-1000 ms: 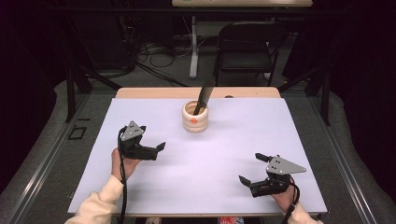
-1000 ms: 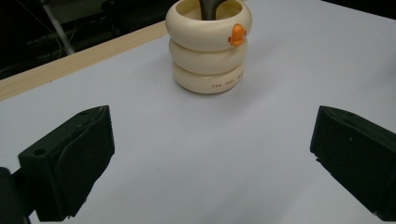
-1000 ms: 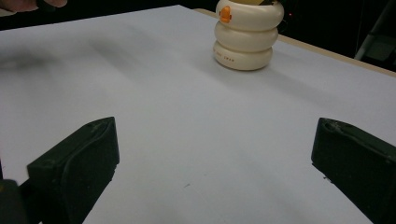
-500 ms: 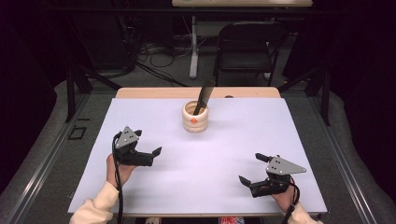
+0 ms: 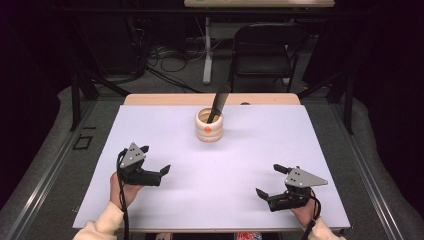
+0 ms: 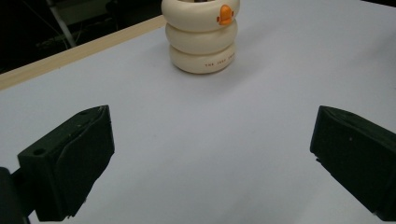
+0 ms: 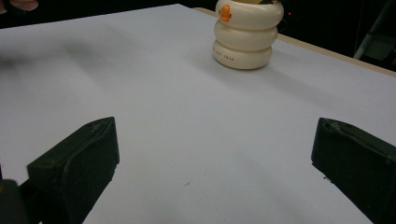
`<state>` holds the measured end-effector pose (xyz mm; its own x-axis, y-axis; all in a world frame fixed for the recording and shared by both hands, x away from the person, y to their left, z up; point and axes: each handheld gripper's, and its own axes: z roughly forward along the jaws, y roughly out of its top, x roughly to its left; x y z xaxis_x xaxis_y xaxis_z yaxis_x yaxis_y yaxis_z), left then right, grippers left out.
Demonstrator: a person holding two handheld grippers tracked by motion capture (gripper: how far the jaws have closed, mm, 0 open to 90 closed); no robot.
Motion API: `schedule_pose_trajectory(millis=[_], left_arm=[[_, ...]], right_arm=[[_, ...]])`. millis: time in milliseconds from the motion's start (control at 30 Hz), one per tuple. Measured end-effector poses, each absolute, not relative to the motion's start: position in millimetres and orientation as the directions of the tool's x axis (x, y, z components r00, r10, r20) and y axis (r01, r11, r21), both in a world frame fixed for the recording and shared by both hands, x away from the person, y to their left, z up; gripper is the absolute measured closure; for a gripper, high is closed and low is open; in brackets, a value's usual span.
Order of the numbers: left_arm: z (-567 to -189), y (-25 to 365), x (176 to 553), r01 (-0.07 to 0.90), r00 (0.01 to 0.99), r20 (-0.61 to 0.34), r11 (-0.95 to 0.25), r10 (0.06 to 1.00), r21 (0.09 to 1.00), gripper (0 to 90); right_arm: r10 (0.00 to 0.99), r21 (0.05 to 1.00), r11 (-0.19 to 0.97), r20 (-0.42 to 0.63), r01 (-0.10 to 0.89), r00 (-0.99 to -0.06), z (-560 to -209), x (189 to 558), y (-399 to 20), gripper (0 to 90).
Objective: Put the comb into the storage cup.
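Resting both grippers apart from the ringed cream holder point(image 5: 209, 125).
My left gripper point(image 5: 154, 162) and right gripper point(image 5: 269, 181) gape wide, empty; the black tool point(image 5: 219, 103) stands inside it at the table's far middle, untouched.

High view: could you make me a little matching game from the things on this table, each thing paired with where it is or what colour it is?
Things:
1. holder
2. black tool
3. left tongs
4. right tongs

Descriptions:
A. open, near the table's right front corner
B. cream, stacked rings, orange spot
C. standing in the holder, leaning
D. open, at the table's left side

Pairs: 1-B, 2-C, 3-D, 4-A
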<state>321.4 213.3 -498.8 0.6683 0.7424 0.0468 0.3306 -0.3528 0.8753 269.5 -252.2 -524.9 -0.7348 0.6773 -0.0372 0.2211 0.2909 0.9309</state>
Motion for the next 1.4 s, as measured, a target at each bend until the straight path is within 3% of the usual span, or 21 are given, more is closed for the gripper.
schedule_pose_trajectory(millis=[1400], left_arm=[[-516.8, 231.6, 275.8, 0.321, 0.652, 0.044, -0.328, 0.757, 0.888, 0.0]], right_arm=[[0.677, 0.929, 0.292, -0.035, 0.225, -0.735, -525.5, 269.8, -251.9, 0.2]])
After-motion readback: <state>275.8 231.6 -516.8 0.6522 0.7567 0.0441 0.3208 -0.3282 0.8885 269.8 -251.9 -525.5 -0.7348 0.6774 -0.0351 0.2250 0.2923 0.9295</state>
